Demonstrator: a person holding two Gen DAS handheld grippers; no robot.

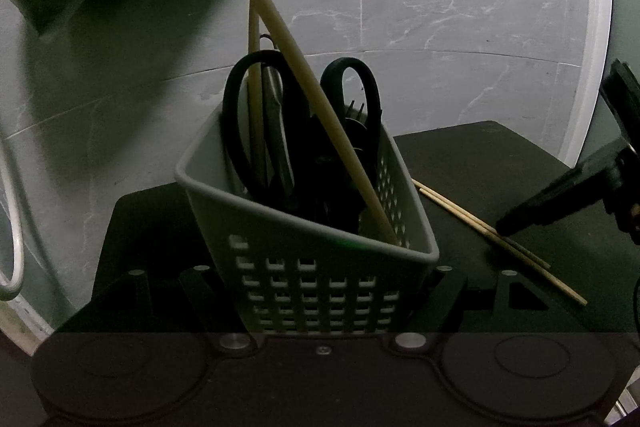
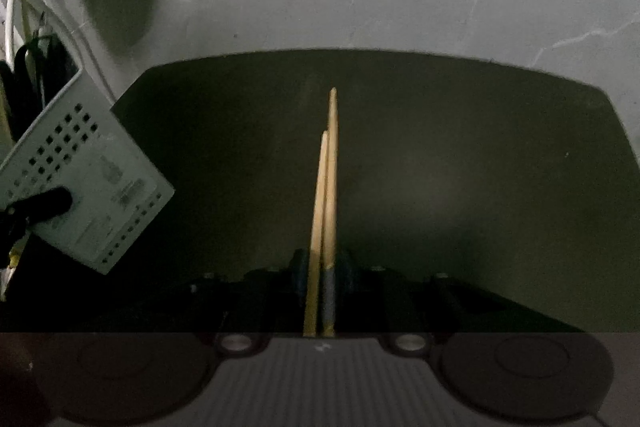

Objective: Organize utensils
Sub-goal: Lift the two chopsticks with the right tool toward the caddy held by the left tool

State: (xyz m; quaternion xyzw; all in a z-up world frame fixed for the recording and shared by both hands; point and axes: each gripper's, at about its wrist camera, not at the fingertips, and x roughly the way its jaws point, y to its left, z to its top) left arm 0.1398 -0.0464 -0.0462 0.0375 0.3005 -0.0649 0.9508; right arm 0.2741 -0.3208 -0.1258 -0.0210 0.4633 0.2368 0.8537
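Chopsticks (image 2: 326, 211) sit between the right gripper (image 2: 324, 267)'s nearly-together jaws, tips toward twelve o'clock; loose pads could drop them. Left gripper (image 1: 320, 291) clamps the caddy (image 1: 304, 227).

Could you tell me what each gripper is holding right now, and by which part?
The left gripper clamps the grey utensil basket by its lower perforated walls. The right gripper's jaws straddle two chopsticks near their thick ends; a firm grip cannot be told.

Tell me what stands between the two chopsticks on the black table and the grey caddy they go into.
Nothing visible lies on the table between the two chopsticks and the caddy. The caddy's mouth is crowded, though: scissors and a long stick leaning across it.
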